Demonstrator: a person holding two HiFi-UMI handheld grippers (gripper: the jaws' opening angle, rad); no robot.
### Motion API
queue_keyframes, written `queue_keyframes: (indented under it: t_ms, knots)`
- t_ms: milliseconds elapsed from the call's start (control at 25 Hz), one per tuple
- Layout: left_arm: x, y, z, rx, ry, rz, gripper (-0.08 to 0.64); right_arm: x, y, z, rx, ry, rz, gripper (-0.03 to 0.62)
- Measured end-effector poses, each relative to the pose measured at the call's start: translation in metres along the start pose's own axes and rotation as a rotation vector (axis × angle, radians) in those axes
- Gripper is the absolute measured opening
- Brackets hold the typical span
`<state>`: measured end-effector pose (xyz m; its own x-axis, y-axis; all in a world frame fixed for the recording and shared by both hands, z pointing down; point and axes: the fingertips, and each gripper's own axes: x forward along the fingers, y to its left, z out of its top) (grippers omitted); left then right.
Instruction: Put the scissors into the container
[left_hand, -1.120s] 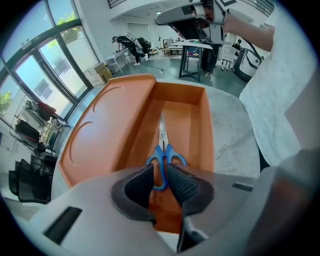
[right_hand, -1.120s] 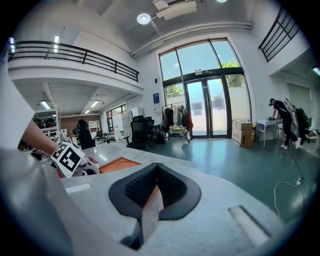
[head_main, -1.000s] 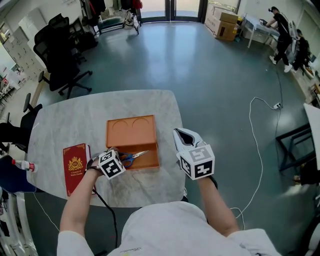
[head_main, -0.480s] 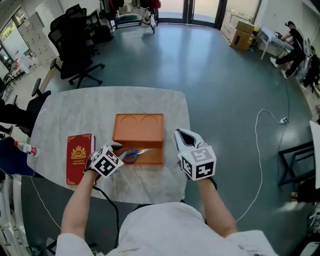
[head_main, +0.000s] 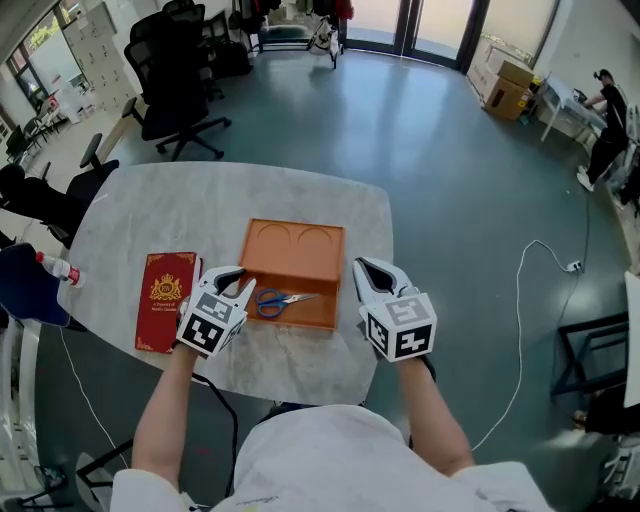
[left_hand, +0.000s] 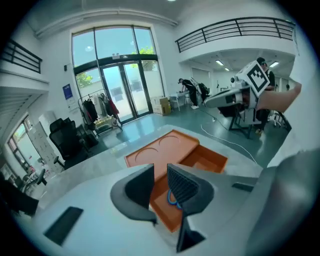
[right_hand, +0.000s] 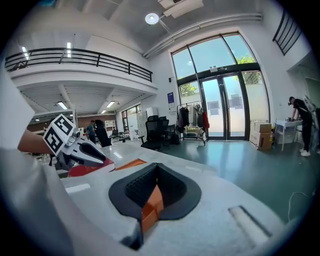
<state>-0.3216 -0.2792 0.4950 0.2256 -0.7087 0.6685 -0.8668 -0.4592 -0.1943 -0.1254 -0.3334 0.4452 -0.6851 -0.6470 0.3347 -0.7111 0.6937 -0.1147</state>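
Note:
The scissors, blue-handled, lie flat in the front compartment of the orange container on the marble table. My left gripper hovers at the container's left front corner, open and holding nothing. In the left gripper view the jaws of the left gripper stand apart above the container, and a blue handle of the scissors peeks out below them. My right gripper is shut and empty just off the container's right side; in its own view the right gripper shows a strip of the orange container beneath it.
A red book lies left of the container, close to the left gripper. A bottle sticks out past the table's left edge. The rounded front edge of the table is near my body. Office chairs stand beyond the table.
The left gripper, which was shut on the scissors over the container, has opened and drawn back left. The scissors now lie in the container. The right gripper has hardly moved.

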Motion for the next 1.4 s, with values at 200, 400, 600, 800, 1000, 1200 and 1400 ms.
queue_keyframes:
  t_ms: [200, 400, 600, 800, 1000, 1200, 1400]
  knots:
    - [-0.020, 0.008, 0.016, -0.138, -0.128, 0.089, 0.077, 0.001, 0.006, 0.004, -0.008, -0.010, 0.013, 0.005]
    - [-0.039, 0.012, 0.023, -0.284, -0.229, 0.165, 0.074, -0.003, 0.009, 0.010, -0.018, -0.020, 0.015, 0.005]
    - [-0.050, 0.013, 0.029, -0.426, -0.309, 0.208, 0.043, -0.006, 0.011, 0.013, -0.033, -0.028, 0.011, 0.005]
    - [-0.051, 0.011, 0.030, -0.451, -0.326, 0.216, 0.031, -0.007, 0.013, 0.014, -0.037, -0.029, 0.007, 0.005]
    - [-0.048, 0.008, 0.026, -0.456, -0.322, 0.209, 0.029, -0.008, 0.014, 0.012, -0.037, -0.029, 0.002, 0.005]
    - [-0.046, 0.005, 0.026, -0.450, -0.314, 0.204, 0.029, -0.009, 0.014, 0.013, -0.036, -0.031, -0.002, 0.005]
    - [-0.045, 0.003, 0.026, -0.443, -0.304, 0.197, 0.029, -0.010, 0.015, 0.014, -0.035, -0.030, -0.004, 0.005]
